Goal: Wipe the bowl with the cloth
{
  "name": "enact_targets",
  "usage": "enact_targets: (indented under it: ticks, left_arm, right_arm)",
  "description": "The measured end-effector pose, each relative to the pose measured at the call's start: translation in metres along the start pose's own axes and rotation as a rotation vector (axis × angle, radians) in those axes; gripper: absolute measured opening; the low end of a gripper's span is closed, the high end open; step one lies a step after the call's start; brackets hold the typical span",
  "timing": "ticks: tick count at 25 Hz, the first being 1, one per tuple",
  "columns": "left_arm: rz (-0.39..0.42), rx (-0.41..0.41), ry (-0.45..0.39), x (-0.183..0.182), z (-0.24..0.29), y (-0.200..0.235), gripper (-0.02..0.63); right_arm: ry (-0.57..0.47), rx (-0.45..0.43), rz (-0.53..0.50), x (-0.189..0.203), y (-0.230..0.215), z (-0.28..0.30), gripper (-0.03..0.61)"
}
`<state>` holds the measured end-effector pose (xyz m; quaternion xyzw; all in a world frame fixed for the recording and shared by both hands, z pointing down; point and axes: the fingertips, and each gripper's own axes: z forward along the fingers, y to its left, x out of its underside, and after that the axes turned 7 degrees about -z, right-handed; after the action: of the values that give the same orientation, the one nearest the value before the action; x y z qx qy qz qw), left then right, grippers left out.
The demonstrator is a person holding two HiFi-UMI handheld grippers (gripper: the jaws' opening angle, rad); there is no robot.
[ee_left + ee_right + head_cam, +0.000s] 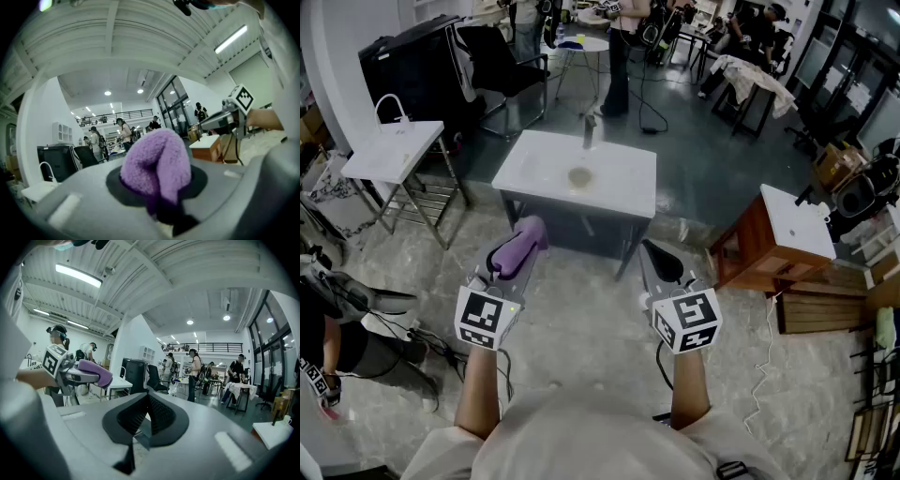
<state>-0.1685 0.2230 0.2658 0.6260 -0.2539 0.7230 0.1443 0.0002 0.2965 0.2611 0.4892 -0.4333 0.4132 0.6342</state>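
In the head view my left gripper is shut on a purple cloth, held level over the floor. The left gripper view shows the cloth bulging out between the closed jaws. My right gripper is alongside it, shut with nothing in it; in the right gripper view its black pads meet. Ahead stands a white sink table with a faucet. A small tan round thing, possibly the bowl, lies in its basin. Both grippers are well short of the table.
A second white sink stand is at the left, a wooden cabinet with a white top at the right. A black chair and several people stand behind. Someone crouches at the left edge. Cables lie on the floor.
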Motion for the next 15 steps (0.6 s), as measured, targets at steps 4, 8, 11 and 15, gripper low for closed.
enact_targets:
  ticks: [4,8,11,15]
  left_arm:
    - [-0.016,-0.015,-0.005,0.008,-0.005,0.014,0.109]
    - [-0.015,-0.008,-0.016,0.006,-0.003,0.007,0.109]
    - [-0.024,-0.024,-0.006,0.011,-0.006,0.006,0.109]
    - [-0.035,-0.030,0.004,0.015,-0.004,0.000,0.109]
  right_arm:
    - [-0.051,-0.007,0.030,-0.015,0.004,0.005,0.005]
    - [-0.053,0.002,0.078,-0.008,-0.004,0.002,0.005]
    - [-0.047,-0.010,0.112,0.000,-0.004,-0.002,0.005]
    - [-0.040,-0.051,0.097,0.008,-0.002,-0.002,0.005]
